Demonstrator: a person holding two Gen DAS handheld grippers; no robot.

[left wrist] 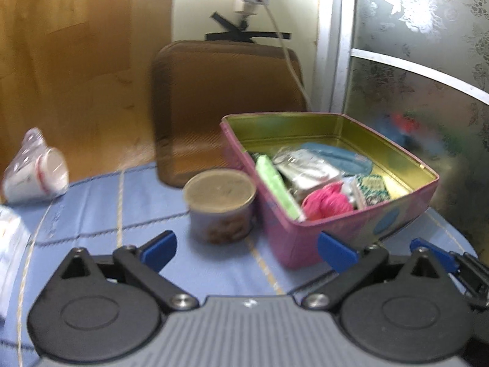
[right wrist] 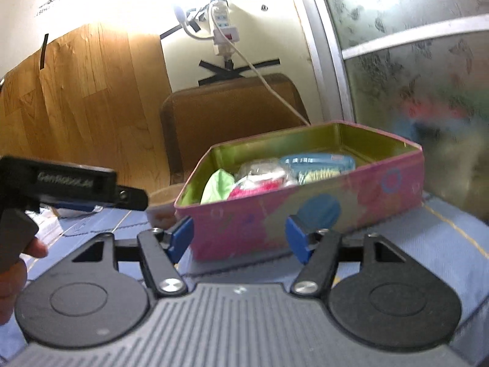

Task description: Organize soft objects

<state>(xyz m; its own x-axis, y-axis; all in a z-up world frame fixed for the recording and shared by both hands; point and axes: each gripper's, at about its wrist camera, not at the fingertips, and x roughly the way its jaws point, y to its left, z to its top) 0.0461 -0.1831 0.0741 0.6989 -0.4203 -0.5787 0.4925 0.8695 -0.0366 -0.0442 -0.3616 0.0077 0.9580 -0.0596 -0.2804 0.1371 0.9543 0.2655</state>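
Pink rectangular metal tin (left wrist: 308, 235) sits lidless on the blue quilted tabletop (left wrist: 128, 214), gathering soft things: pink yarn (left wrist: 325, 203), green cloth (left wrist: 276, 188). Left tongs (left wrist: 246, 249) and right tongs (right wrist: 240, 237) both hang released, empty, nearby.

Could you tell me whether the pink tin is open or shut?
Open: the pink tin has no lid on, so its gold inside shows, with a pink yarn ball and packets inside.
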